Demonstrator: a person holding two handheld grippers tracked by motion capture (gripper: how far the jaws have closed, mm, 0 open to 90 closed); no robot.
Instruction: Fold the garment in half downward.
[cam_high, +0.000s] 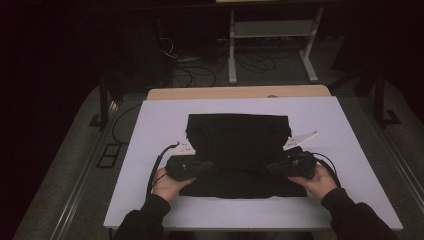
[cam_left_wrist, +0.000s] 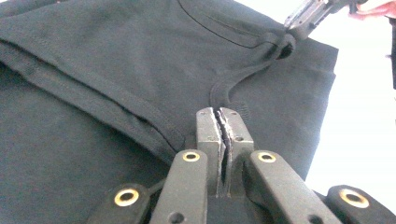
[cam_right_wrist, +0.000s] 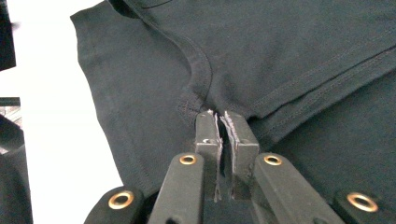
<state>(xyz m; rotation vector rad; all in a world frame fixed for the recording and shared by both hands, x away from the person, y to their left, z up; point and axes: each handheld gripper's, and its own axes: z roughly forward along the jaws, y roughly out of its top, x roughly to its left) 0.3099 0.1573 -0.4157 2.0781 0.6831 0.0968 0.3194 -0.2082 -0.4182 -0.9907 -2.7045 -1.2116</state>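
A black shirt (cam_high: 239, 145) lies on the desk (cam_high: 150, 125); left gripper (cam_left_wrist: 222, 114) and right gripper (cam_right_wrist: 220, 116) each pinch its fabric.

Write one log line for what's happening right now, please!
shirt: black, folded, on white board | left gripper: shut on shirt by collar | right gripper: shut on shirt by collar | hands: at near edge

The black two-jaw left gripper (cam_high: 202, 166) is held low in the person's left hand (cam_high: 167, 184), its jaws pointed inward toward the right gripper and pressed together in its own view. The black two-jaw right gripper (cam_high: 274, 168) is gripped by the right hand (cam_high: 317, 181) and pointed back toward the left one, jaws likewise closed. Both forearms, in dark sleeves, are angled inward behind the grippers.
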